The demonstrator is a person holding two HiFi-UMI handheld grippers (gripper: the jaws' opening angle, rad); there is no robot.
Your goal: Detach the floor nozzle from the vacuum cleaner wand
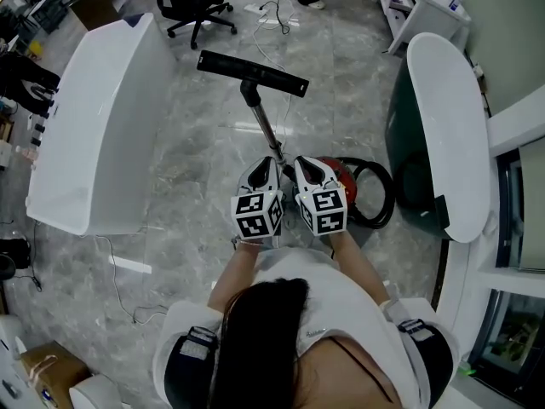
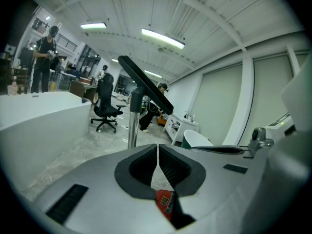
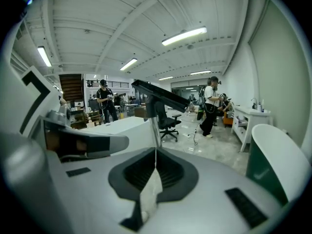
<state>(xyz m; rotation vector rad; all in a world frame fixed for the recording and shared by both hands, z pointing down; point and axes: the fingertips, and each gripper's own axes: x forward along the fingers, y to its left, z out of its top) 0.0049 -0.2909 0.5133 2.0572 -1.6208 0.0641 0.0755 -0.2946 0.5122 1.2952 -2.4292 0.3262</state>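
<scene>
The black floor nozzle [image 1: 252, 72] sits on the far end of the metal wand [image 1: 266, 128], which rises from beside the red vacuum canister [image 1: 342, 175]. My left gripper [image 1: 271, 164] and right gripper [image 1: 299, 164] are side by side just short of the wand's near end, both shut and empty. In the left gripper view the nozzle [image 2: 145, 84] tops the wand [image 2: 132, 126] straight beyond the shut left gripper [image 2: 157, 152]. The right gripper view shows the nozzle [image 3: 161, 95] and wand [image 3: 156, 129] ahead of the shut right gripper [image 3: 156, 155].
A black hose [image 1: 377, 196] coils by the canister. White bathtubs stand at the left [image 1: 94, 126] and right [image 1: 451, 135]. An office chair [image 1: 197, 2] and cables [image 1: 277, 20] are on the marble floor beyond. People [image 3: 211, 106] stand in the background.
</scene>
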